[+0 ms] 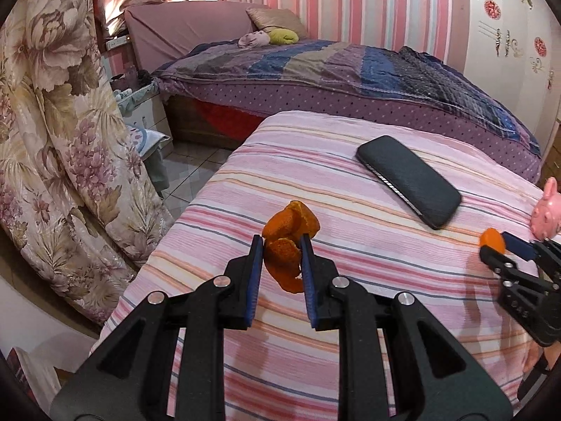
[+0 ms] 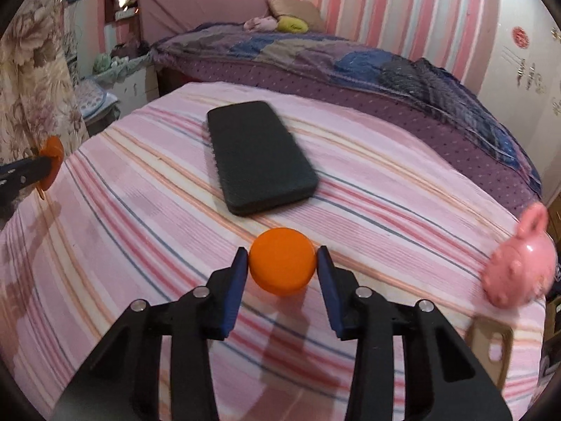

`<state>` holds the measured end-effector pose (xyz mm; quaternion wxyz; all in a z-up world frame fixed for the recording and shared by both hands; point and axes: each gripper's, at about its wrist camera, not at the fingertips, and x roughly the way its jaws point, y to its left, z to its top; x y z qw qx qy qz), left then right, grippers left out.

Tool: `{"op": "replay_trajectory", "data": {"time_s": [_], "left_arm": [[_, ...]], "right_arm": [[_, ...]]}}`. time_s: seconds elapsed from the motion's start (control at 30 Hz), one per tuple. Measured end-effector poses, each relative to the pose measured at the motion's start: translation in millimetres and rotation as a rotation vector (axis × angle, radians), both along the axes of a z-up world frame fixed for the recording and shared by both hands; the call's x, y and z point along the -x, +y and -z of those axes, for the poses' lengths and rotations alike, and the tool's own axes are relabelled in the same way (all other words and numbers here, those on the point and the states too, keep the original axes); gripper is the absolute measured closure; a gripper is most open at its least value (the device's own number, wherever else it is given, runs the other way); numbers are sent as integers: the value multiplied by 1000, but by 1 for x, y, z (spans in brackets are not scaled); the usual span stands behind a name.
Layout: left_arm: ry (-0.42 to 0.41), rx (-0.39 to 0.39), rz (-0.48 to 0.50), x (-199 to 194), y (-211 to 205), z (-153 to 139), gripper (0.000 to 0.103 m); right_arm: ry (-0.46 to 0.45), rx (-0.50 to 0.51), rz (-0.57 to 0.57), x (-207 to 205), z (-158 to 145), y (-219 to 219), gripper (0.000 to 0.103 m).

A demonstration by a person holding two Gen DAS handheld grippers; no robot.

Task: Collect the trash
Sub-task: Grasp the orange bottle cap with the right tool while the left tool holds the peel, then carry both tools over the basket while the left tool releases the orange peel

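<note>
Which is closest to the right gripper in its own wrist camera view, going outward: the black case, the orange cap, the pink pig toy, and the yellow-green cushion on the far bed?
From the right gripper:
1. Orange cap, held between its fingers.
2. Black case, straight ahead on the striped cover.
3. Pink pig toy, off to the right edge.
4. Yellow-green cushion, far back on the purple bed.

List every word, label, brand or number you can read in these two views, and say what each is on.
No readable text in either view.
Black case: textured surface, no visible lettering.
Orange cap: plain top.
Pink pig figure: blurred, no lettering visible.
Red round wall decorations: too small to read, if they carry characters at all.
</note>
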<state>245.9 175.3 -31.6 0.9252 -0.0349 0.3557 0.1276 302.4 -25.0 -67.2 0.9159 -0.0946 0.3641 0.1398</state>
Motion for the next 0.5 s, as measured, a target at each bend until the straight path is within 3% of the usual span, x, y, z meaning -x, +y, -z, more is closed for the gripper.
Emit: {"op": "replay_trajectory", "data": {"time_s": [0.27, 0.5], "left_arm": [[-16, 37, 80, 12, -52, -6, 83], [-50, 59, 202, 24, -132, -14, 83]], "right_arm": [[-74, -20, 104, 66, -23, -84, 63], [-122, -5, 247, 129, -41, -183, 63]]}}
